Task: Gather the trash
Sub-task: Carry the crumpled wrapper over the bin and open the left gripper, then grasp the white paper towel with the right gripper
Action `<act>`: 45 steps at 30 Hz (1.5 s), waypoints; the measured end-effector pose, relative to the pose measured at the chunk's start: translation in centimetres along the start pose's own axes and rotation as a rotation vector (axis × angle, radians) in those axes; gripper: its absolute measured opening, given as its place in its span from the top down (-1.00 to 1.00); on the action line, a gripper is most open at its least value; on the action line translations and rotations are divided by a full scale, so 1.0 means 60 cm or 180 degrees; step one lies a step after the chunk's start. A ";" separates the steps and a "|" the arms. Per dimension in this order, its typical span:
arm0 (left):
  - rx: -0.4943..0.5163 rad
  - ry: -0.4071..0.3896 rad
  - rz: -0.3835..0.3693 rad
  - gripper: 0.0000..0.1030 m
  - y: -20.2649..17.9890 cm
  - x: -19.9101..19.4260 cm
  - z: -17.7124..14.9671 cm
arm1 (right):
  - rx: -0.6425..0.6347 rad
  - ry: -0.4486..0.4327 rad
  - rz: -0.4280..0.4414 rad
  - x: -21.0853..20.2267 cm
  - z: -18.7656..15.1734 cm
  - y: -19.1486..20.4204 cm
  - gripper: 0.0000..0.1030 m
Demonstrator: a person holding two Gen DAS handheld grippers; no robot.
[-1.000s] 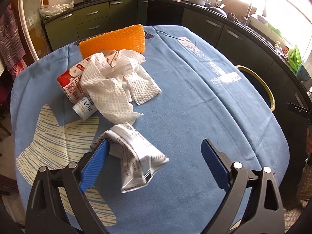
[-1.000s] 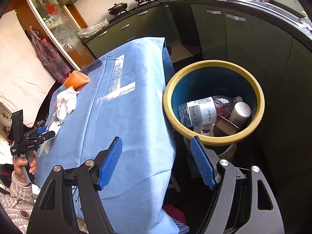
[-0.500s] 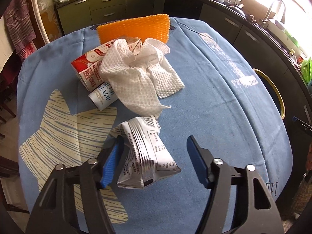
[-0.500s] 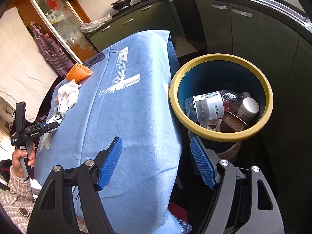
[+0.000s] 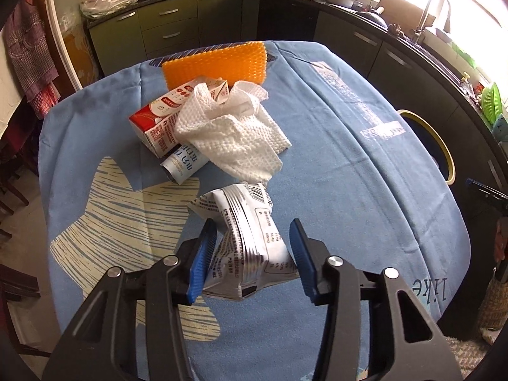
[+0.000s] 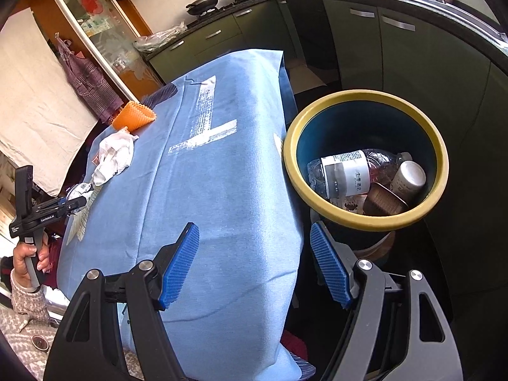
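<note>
Now, left tongs: just been closing, pads against wrapper on counter, gripping to lift.
Right tongs: wide, empty (waiting beside bin).

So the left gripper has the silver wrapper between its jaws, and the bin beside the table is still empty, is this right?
Not quite. The bin is not empty: the right wrist view shows a plastic bottle and other trash inside. The rest holds: the left gripper, which has just been closing, has the silver wrapper between its jaws.
</note>
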State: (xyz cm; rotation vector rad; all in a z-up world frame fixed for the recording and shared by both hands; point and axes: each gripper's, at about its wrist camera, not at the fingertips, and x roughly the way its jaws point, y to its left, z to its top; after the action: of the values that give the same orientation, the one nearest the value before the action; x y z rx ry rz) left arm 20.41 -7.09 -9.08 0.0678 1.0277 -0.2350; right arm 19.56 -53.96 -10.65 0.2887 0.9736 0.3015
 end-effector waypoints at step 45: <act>0.1557 -0.0911 -0.1219 -0.44 -0.428 -0.010 0.181 | 0.0570 -0.0369 -0.0203 -0.135 -0.091 -0.137 -0.42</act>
State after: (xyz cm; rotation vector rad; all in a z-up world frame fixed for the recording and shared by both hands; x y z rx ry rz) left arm 23.45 -33.76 -1.55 0.2731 0.6728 -0.8204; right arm 11.69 -63.97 -10.43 0.4328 0.8946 0.1377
